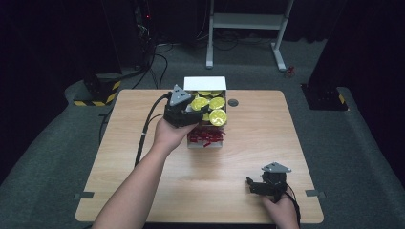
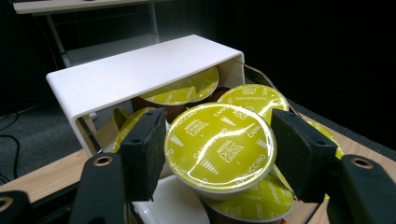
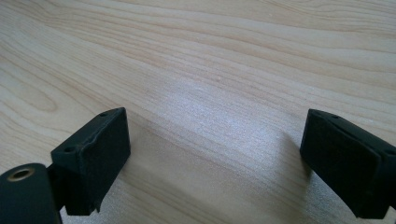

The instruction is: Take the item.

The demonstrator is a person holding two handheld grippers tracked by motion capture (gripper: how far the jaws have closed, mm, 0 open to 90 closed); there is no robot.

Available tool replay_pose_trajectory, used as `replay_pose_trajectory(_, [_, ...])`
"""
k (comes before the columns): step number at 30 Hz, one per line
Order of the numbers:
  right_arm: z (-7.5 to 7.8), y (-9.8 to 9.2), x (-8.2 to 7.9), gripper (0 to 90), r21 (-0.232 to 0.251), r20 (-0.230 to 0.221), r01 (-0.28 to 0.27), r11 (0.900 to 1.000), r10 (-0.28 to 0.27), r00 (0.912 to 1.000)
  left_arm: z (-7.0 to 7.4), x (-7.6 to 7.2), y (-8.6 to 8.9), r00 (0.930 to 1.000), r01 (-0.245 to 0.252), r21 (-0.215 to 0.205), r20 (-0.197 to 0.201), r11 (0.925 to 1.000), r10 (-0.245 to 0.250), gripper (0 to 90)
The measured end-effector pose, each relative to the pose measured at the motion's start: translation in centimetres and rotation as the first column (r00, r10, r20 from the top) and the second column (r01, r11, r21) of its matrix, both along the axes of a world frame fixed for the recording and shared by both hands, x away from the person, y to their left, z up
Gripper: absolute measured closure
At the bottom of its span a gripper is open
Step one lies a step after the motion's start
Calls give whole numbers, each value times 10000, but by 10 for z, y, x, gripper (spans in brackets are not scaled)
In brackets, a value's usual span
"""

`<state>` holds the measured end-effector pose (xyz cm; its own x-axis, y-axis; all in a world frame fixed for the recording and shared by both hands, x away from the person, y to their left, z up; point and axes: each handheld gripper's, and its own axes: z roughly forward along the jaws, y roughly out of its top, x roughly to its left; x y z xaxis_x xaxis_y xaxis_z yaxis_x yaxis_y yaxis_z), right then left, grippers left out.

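1. As seen from the high view, the left gripper (image 1: 191, 112) hangs over the near-left part of the white rectangular cardboard box (image 1: 205, 83), whose lid stands raised at the far side; that hand is much the nearer of the two to the box.
2. Between its black pads (image 2: 144, 149) sits a round yellow-green foil-lidded coffee capsule (image 2: 219, 144), foil face tilted toward the camera, gripped at opposite points of its rim; the jaws are clenched on it.
3. Other yellow-lidded capsules (image 2: 254, 98) lie packed just behind and beneath, so, by my judgement, the held one should travel upward, clear of its neighbours.
4. Well apart, near the front-right edge of the pale wooden table (image 1: 143, 157), the right gripper (image 1: 260, 185) rests with jaws spread wide, grasping nothing.
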<state>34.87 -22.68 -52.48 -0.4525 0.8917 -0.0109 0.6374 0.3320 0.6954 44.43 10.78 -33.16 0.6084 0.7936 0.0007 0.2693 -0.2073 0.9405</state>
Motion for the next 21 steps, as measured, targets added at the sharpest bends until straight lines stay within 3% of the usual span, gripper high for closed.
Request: replay_pose_trajectory(21, [0, 0, 0, 84, 1, 0, 0, 10000, 0, 10000, 12, -10, 11, 9998, 45, -267, 177, 9996, -40, 383])
